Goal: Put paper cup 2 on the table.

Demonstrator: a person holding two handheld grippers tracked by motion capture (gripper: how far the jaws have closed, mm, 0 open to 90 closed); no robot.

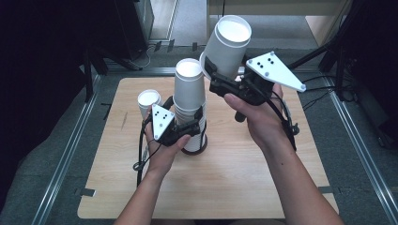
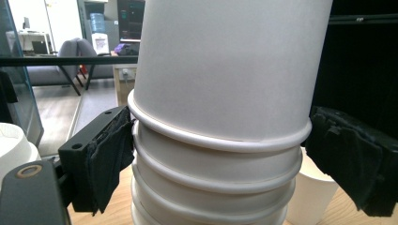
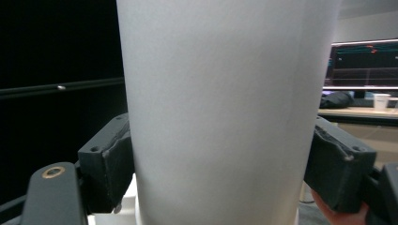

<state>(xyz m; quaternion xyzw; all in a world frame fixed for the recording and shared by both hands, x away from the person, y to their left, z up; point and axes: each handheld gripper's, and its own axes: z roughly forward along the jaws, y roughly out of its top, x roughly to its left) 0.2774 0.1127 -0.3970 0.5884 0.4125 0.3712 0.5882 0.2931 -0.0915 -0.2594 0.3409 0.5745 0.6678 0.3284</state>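
right tongs (image 1: 217, 80) clamp a lifted paper cup (image 1: 228, 43) above tabletop's far edge. left tongs (image 1: 191, 125) pinch cup stack (image 1: 190, 110) mid-tabletop. separating step; next likely setting cup down clear.

White paper cup (image 3: 225, 117) between the right tool's (image 3: 225, 173) pressing jaws

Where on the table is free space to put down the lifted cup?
Bare wood lies right of the cup stack, below the right tongs holding the lifted cup, and along the near edge. It is crowded at left: the left tongs, stack and small cup.
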